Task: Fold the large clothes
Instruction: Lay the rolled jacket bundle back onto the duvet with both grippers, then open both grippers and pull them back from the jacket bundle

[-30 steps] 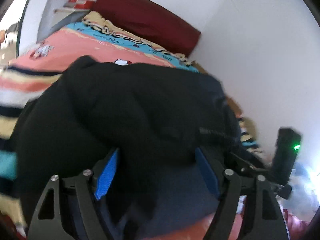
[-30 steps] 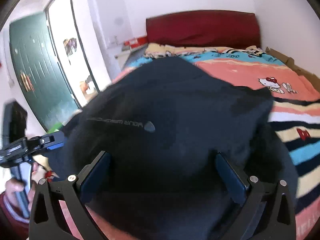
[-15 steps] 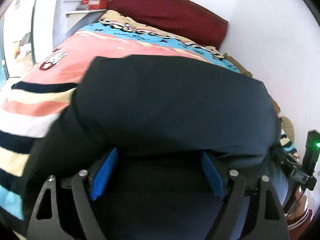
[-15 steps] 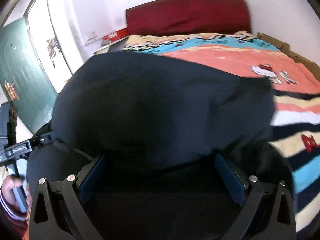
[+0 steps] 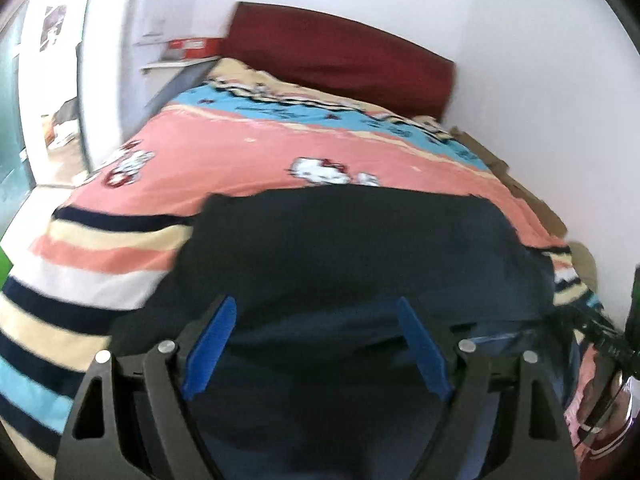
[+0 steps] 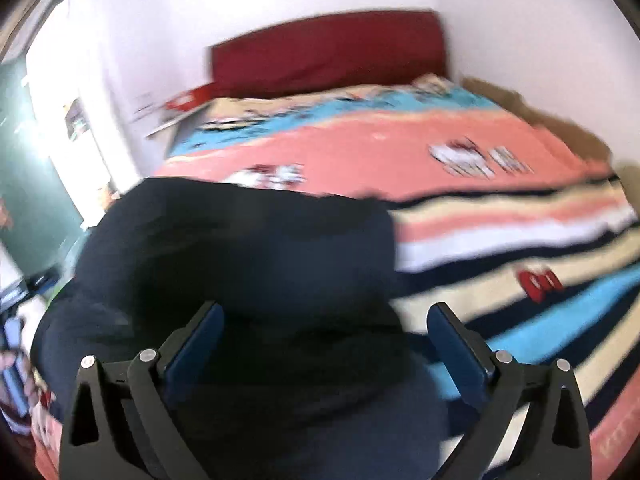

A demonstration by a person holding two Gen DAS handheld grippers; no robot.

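Lying crosswise on striped bedspread (image 5: 248,152), dark garment (image 5: 360,248), folded

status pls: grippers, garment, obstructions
Left gripper open, right gripper open, both over cloth. Dark navy garment folded on striped bedspread. Nothing blocking.

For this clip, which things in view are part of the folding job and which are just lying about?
Part of the job:
- dark garment, spread on the bed
- left claw, open
- right claw, open

Just lying about:
- striped cartoon bedspread
- red headboard
- red box on the shelf
- green door
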